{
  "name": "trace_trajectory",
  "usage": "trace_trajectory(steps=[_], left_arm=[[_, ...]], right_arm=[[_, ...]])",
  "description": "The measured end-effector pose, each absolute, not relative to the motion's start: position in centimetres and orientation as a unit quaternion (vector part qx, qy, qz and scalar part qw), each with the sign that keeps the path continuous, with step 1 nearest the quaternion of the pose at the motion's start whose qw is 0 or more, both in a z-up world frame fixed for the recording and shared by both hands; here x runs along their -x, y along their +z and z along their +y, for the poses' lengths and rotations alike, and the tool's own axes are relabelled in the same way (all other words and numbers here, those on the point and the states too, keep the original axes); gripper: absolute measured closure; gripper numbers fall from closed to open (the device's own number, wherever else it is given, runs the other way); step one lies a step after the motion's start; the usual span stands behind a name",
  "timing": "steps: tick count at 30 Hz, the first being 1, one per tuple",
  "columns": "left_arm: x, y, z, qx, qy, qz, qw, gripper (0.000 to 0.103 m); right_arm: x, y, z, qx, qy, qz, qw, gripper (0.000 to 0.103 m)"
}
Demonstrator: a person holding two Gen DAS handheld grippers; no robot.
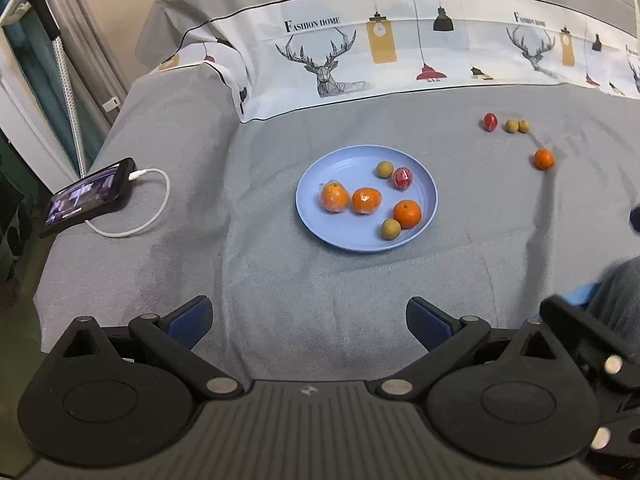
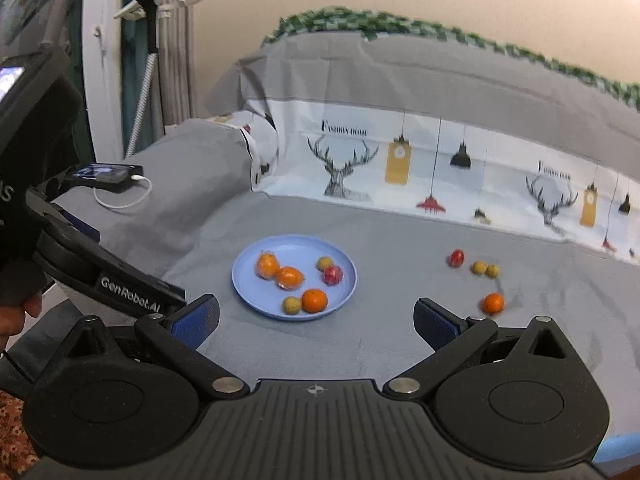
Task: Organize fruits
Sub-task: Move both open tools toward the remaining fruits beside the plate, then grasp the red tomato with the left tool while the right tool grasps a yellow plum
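A blue plate (image 1: 320, 236) (image 2: 248, 292) sits on the grey cloth and holds three oranges (image 1: 407, 213) (image 2: 314, 300), two small brown fruits (image 1: 391, 229) and a red wrapped fruit (image 1: 402, 178) (image 2: 333, 275). Loose on the cloth to the right lie an orange (image 1: 543, 159) (image 2: 493, 303), two small brown fruits (image 1: 517, 125) (image 2: 485, 269) and a red fruit (image 1: 490, 121) (image 2: 457, 257). My left gripper (image 1: 308, 320) is open and empty, near of the plate. My right gripper (image 2: 316, 320) is open and empty, near of the plate and the loose orange.
A phone (image 1: 90, 196) (image 2: 108, 172) with a white charging cable (image 1: 152, 200) lies at the left. A deer-print cloth (image 1: 400, 52) (image 2: 400, 168) rises behind the fruits. The left gripper's body (image 2: 100, 272) shows at the left of the right wrist view.
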State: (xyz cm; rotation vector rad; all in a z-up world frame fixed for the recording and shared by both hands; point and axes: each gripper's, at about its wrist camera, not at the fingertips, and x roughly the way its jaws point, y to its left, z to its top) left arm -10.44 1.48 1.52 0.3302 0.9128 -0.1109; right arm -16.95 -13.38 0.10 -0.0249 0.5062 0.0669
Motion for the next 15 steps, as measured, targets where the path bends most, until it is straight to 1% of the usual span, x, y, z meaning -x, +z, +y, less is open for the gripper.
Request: trace_trajectory(steps=[9,15], left_arm=[[8.4,0.4,-0.6,-0.160,-0.059,0.463,0.870,0.000],[6.0,0.6,-3.1,-0.152,-0.065,0.464,0.870,0.000]], right_arm=[[15.6,-0.8,-15.9,-0.017,0.024,0.255,0.966,0.001],[13.0,-1.9,-23.8,-0.093,-0.081,0.256,0.959,0.001]])
